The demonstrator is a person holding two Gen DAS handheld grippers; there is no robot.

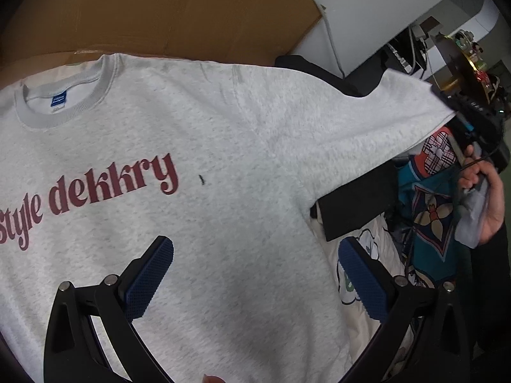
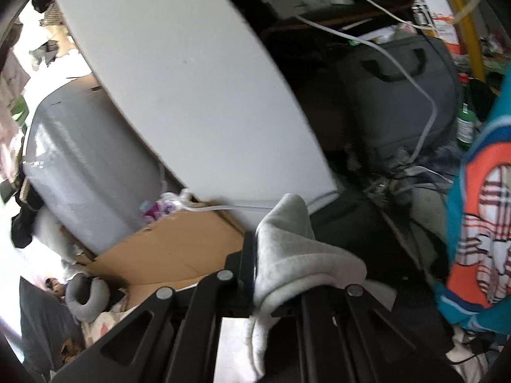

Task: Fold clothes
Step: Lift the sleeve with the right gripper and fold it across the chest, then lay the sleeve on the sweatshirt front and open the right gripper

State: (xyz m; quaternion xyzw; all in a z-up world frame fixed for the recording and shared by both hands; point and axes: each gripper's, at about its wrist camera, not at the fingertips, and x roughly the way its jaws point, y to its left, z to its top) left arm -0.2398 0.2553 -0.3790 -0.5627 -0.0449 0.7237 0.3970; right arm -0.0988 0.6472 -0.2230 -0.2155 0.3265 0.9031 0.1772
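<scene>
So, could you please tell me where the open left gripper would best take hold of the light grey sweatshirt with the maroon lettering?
Probably the side edge of the light grey sweatshirt below the armpit, coming in from the outside. That edge lies free between the open left gripper's pads, while the body lies flat. The right gripper is shut on the sleeve end.

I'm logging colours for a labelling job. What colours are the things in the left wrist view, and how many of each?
Grey: 1, the sweatshirt
Brown: 1, the cardboard
Teal patterned: 1, the blanket
Blue-padded: 1, the left gripper, open above the sweatshirt
Total: 4
</scene>
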